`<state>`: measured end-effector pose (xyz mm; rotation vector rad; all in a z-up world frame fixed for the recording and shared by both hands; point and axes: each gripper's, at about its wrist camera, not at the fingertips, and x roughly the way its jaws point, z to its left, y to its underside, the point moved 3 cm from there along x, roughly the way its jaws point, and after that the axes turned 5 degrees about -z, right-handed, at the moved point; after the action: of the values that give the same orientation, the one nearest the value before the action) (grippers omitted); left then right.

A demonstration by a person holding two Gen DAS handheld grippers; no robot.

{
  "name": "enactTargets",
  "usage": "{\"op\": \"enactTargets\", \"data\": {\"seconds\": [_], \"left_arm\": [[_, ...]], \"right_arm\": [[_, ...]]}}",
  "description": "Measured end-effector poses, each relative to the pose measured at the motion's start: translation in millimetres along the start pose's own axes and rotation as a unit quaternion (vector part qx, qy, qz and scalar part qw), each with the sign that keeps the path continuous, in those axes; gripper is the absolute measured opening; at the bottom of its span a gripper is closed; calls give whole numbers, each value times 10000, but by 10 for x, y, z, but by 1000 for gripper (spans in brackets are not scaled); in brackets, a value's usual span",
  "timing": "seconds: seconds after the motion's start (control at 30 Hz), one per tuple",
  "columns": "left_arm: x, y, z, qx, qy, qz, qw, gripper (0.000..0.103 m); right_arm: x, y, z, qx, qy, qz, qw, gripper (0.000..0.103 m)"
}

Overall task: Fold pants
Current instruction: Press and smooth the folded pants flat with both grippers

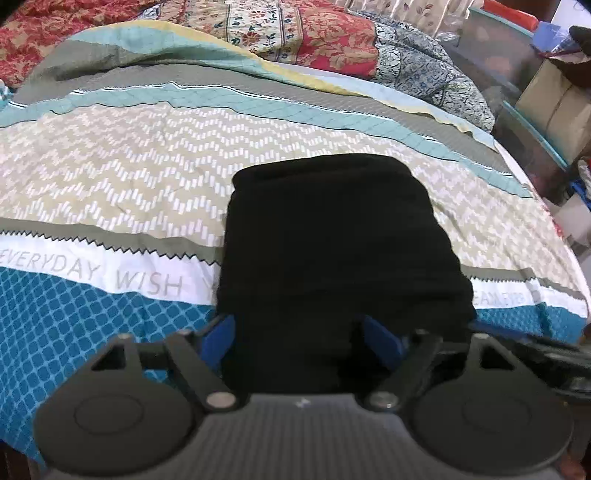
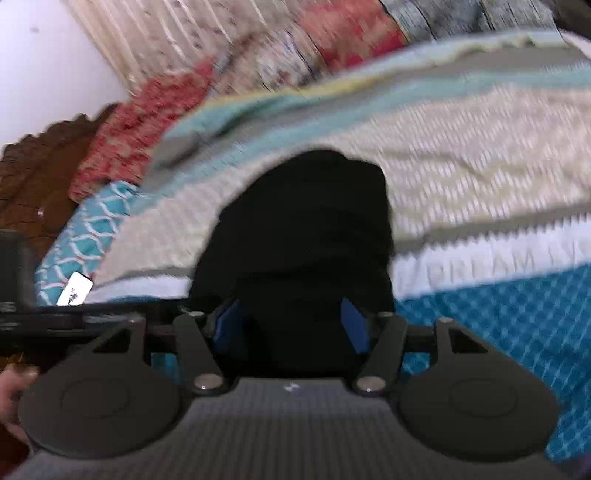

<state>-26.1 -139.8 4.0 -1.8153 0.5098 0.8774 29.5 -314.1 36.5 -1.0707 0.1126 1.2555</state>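
Black folded pants (image 1: 332, 240) on bedspread (image 1: 110, 177), near end between both grippers' spread fingers (image 1: 221, 332), unpinched.

Pants (image 1: 332, 236): showing solid black. Bedspread (image 1: 110, 177): displaying beige-and-white chevron dashes, grey and teal stripes, a white lettered band, blue lattice nearest. Quilt (image 1: 295, 33), far side: showing red, cream floral and navy patchwork. Gripper fingers (image 1: 221, 332): showing blue.

"everyday wish" and "dream" on the bedspread (image 1: 110, 273)
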Motion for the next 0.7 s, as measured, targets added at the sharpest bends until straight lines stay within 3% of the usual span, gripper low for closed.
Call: {"op": "enactTargets", "data": {"seconds": [0.13,0.7], "left_arm": [[-20,31,-20,69,-53,2,10000,82],[132,107,32,83,-145,269,9995,95]], "right_arm": [[195,100,-147,535,-24,364,9979,63],[253,121,-252,836,-102,427,9955,66]]}}
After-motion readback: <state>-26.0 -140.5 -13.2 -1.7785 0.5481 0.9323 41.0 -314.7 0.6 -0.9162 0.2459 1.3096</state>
